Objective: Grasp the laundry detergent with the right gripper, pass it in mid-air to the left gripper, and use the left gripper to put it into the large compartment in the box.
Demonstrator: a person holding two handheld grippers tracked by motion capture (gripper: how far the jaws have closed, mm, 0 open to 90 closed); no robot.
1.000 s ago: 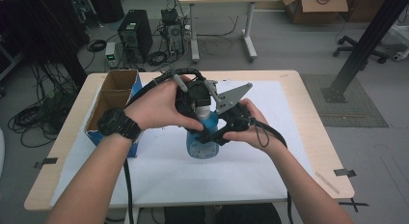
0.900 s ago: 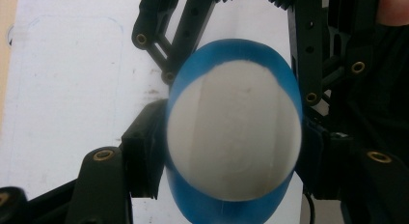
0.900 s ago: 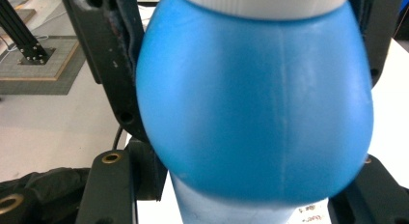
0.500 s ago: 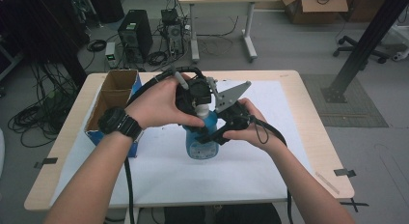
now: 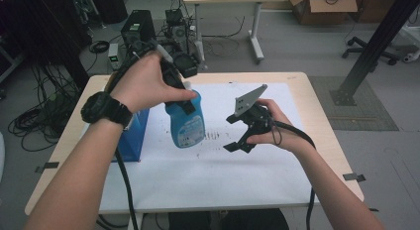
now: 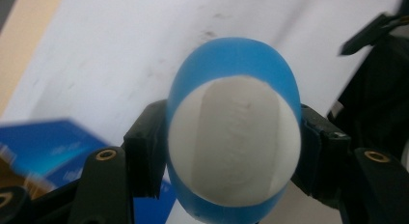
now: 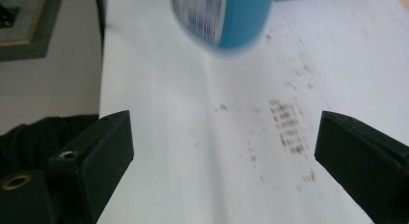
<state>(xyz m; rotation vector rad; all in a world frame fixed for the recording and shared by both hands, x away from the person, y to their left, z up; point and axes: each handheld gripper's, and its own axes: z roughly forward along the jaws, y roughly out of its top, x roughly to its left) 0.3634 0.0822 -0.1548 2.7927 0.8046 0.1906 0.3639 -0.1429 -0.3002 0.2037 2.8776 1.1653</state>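
Observation:
A blue bottle (image 5: 187,122) with a white label hangs tilted above the white sheet (image 5: 223,165), held at its upper part by my left gripper (image 5: 183,98). The left gripper view looks down on the bottle's white top (image 6: 234,142), with a black pad (image 6: 147,151) pressed on each side of the blue body. My right gripper (image 5: 232,133) stands to the right of the bottle, apart from it. Its jaws have just been opening and are wide, with nothing between them. In the right gripper view (image 7: 222,151) the bottle's bottom (image 7: 222,16) hangs ahead over the sheet.
A blue box (image 5: 131,136) stands at the table's left, just beside the bottle. Dark smudges (image 5: 213,136) mark the middle of the sheet. The wooden table edge (image 5: 317,106) runs past my right hand. Cables trail from both grippers toward me.
The left hand has lifted the bottle off the sheet and carried it left. The right gripper has let go at the bottle, opened its jaws and drawn away to the right.

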